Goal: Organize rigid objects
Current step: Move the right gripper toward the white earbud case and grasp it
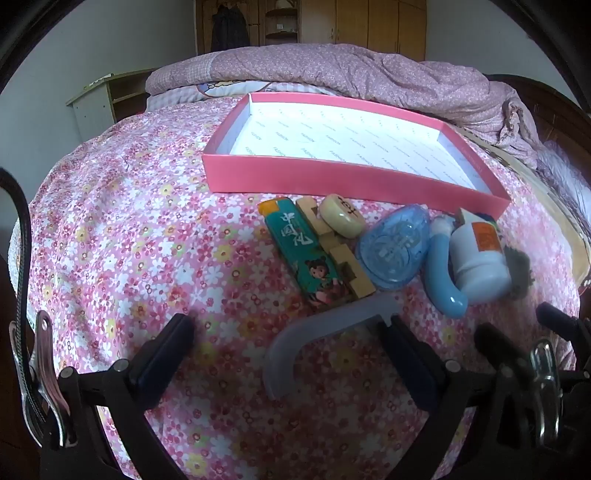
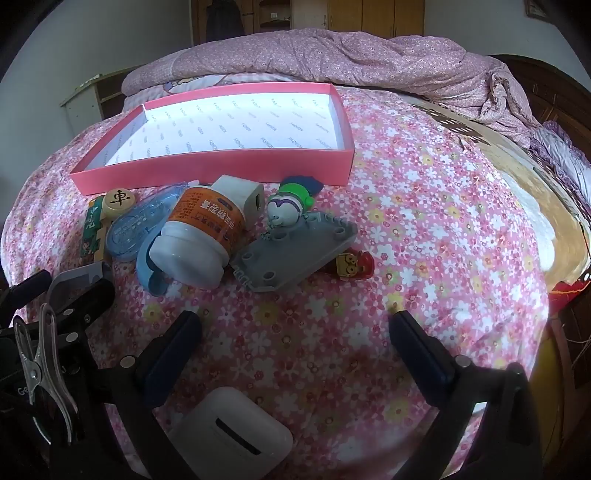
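A pink shallow box [image 1: 332, 177] [image 2: 207, 168] with a white printed floor lies on the flowered bedspread, nothing inside. In front of it sits a cluster: a green lighter [image 1: 303, 251], a wooden puzzle piece [image 1: 332, 247], a round chess piece [image 1: 341, 216] [image 2: 119, 201], a blue correction-tape case [image 1: 393, 247] [image 2: 129, 230], a white bottle with orange label [image 1: 478, 258] [image 2: 199, 236], a grey toy plate [image 2: 295, 251], a toy figure [image 2: 288, 212], a small red toy [image 2: 354, 264]. A translucent hook [image 1: 314, 339] lies between my open left gripper's [image 1: 288, 325] jaws. My right gripper [image 2: 295, 321] is open over bare bedspread; a white case [image 2: 232, 435] lies below it.
A blue curved piece [image 1: 439, 273] [image 2: 151, 269] leans by the bottle, and a white charger block [image 2: 247, 195] stands behind it. A rumpled pink quilt [image 1: 351, 70] is piled beyond the box. A wooden wardrobe [image 1: 369, 26] and shelf [image 1: 103, 99] stand at the back.
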{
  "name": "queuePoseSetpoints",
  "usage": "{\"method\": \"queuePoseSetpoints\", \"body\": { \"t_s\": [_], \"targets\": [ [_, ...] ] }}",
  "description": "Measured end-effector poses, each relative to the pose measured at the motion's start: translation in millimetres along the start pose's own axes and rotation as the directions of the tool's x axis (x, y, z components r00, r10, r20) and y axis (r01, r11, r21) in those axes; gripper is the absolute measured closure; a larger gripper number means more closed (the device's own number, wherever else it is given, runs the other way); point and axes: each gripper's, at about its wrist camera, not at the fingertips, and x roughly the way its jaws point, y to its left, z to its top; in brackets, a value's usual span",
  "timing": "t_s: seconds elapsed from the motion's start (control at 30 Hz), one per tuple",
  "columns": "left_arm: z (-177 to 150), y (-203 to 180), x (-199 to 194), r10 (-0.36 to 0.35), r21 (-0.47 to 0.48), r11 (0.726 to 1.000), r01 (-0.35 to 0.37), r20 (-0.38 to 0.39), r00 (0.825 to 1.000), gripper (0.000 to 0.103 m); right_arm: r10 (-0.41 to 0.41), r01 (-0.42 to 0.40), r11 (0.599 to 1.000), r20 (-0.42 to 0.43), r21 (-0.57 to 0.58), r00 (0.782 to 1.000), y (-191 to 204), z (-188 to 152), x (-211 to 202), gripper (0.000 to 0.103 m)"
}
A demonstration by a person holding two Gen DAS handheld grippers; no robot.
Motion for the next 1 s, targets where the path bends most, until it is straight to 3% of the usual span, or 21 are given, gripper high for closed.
{"method": "queuePoseSetpoints", "body": {
  "t_s": [0.2,0.6,1.0],
  "targets": [
    [0,0,0,-0.004,0.008,1.000,0.004,-0.004,1.000,0.000,0.006,-0.006,1.000,-0.010,-0.005,1.000,0,1,0,0.000],
    [-6,16,-9,-0.110,0.119,0.987,0.111,-0.011,0.994,0.000,0.066,-0.071,0.994,-0.051,-0.086,0.996,-4,-9,-8,0.000],
    [-4,31,-34,-0.207,0.016,0.978,0.207,-0.018,0.978,0.002,0.117,-0.118,0.991,-0.022,-0.066,0.993,-17,-7,-23,0.004]
  ]
}}
